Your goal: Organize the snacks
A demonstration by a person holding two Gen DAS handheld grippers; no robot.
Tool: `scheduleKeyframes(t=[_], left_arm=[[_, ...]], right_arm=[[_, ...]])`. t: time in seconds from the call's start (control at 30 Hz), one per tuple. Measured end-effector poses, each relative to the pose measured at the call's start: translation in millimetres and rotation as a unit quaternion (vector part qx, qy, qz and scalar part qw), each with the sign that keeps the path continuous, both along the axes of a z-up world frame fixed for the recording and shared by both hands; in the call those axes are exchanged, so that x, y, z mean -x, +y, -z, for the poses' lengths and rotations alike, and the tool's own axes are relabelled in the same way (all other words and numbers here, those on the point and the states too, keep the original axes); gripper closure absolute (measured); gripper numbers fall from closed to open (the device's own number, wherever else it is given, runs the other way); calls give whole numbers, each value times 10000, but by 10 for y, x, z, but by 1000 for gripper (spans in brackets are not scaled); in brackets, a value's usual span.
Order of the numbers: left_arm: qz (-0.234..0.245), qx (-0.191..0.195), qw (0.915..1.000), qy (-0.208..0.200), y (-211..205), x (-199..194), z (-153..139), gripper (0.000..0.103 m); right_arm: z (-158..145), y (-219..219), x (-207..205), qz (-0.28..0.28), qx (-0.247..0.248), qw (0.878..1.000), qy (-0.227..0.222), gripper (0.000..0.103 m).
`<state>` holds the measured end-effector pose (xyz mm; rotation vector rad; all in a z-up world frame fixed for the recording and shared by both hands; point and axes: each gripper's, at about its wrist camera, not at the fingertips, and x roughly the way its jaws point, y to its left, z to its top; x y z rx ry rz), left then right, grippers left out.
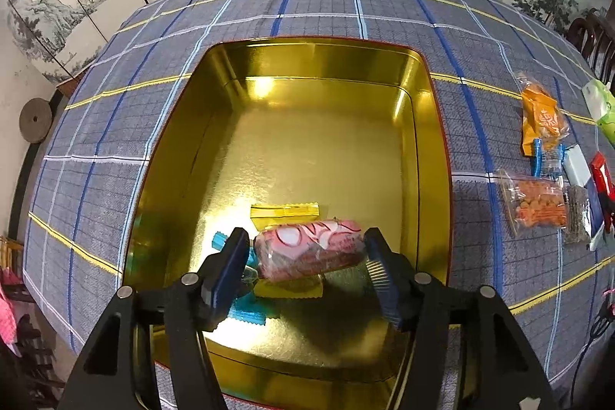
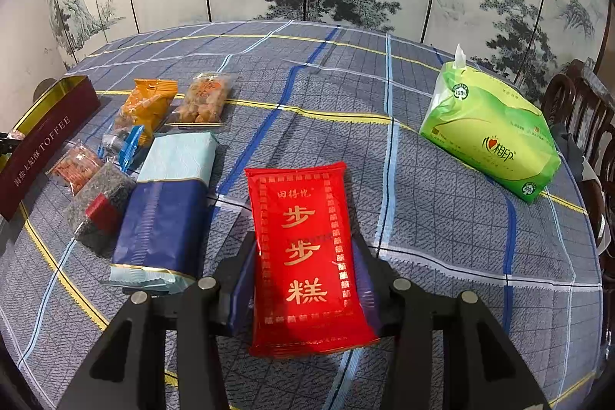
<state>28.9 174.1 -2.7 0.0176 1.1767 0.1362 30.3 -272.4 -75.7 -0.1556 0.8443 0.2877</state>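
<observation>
An open gold tin [image 1: 307,64] fills the left wrist view. In its near part a pink wrapped cake [image 1: 309,248] lies on a yellow sachet [image 1: 284,210] and blue candies [image 1: 246,314]. My left gripper [image 1: 305,250] hangs over the tin, open, its fingers either side of the cake with small gaps. In the right wrist view my right gripper [image 2: 303,256] is shut on a red packet with gold characters [image 2: 303,237], held above the checked cloth. The same tin's dark red side [image 2: 42,145] shows at the far left.
Left of the red packet lie a blue-and-white packet [image 2: 165,214], a dark seed bag [image 2: 98,206], a peanut bag [image 2: 77,168], an orange bag [image 2: 148,106] and a clear bag of yellow snacks [image 2: 203,98]. A green tissue pack [image 2: 488,133] sits right; dark chairs [image 2: 576,110] stand beyond.
</observation>
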Motion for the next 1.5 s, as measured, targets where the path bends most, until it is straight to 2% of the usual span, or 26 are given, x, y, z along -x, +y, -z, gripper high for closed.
scheduleKeyframes(t=[0.17, 0.57, 0.8, 0.97, 1.13, 1.27, 1.5], left_arm=[[34, 1, 10000, -21, -26, 24, -16, 35], [-52, 238, 9995, -185, 14, 113, -112, 24], [-393, 330, 9969, -589, 159, 201, -294, 23], [-500, 381, 9951, -764, 287, 233, -406, 23], [-568, 300, 9943, -851, 406, 312, -474, 23], [-673, 102, 9936, -903, 534, 418, -506, 22], [-1083, -184, 9895, -938, 860, 675, -555, 22]], right_arm=[[-12, 0, 9, 120, -1, 9999, 6, 56], [-78, 35, -99, 885, -86, 9954, 356, 57], [-317, 163, -80, 958, -293, 9946, 253, 58], [-559, 491, -45, 587, -550, 9967, 123, 57], [-710, 1102, 12, -127, -824, 9964, 172, 57], [-738, 1682, 97, -759, -940, 9922, 291, 57], [-718, 2653, 234, -1712, -853, 9808, 388, 57]])
